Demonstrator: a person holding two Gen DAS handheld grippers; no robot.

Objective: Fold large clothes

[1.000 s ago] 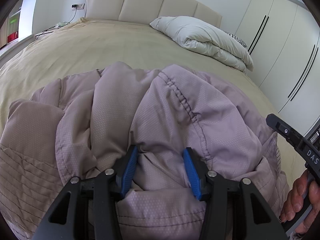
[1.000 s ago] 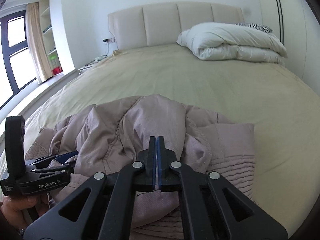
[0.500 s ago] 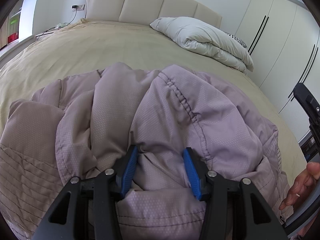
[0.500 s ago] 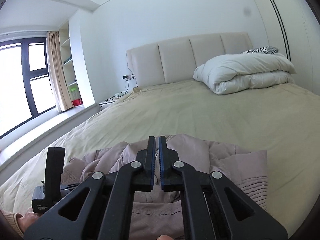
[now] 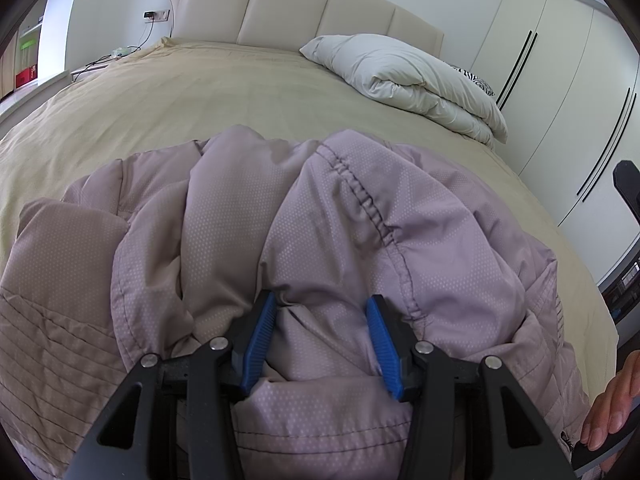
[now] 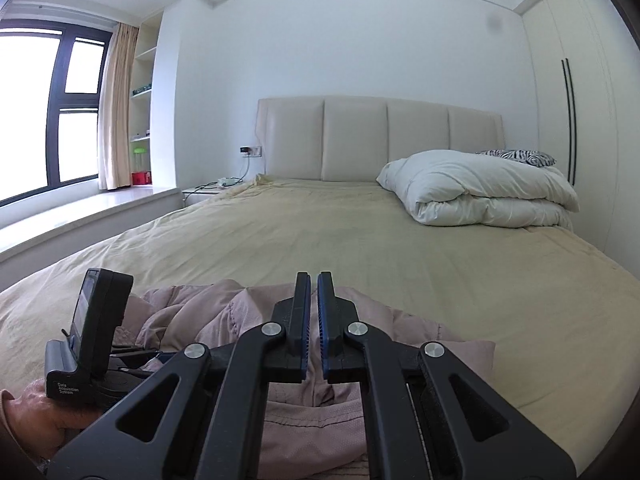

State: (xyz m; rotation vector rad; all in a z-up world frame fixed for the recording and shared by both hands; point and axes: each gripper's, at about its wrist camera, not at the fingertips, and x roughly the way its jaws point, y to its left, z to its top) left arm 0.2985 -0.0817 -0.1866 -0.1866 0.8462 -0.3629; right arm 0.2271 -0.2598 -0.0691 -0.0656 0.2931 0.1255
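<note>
A mauve padded jacket (image 5: 328,216) lies bunched at the near edge of the bed. My left gripper (image 5: 320,304) is open, its blue pads on either side of a thick fold of the jacket. The jacket also shows low in the right wrist view (image 6: 248,312). My right gripper (image 6: 314,280) is raised above the jacket, level and empty, with its jaws almost closed and a narrow gap between them. The left gripper's body (image 6: 92,344) shows at the lower left of the right wrist view.
The bed has a beige sheet (image 6: 360,236) and a padded headboard (image 6: 380,136). A folded white duvet (image 6: 480,192) lies at the far right by the wardrobe (image 5: 568,64). A window ledge (image 6: 80,212) runs along the left side.
My right gripper has let go of the jacket, lifted up and tilted to level, its jaws parting slightly. My left gripper has stayed in place on the fold.
</note>
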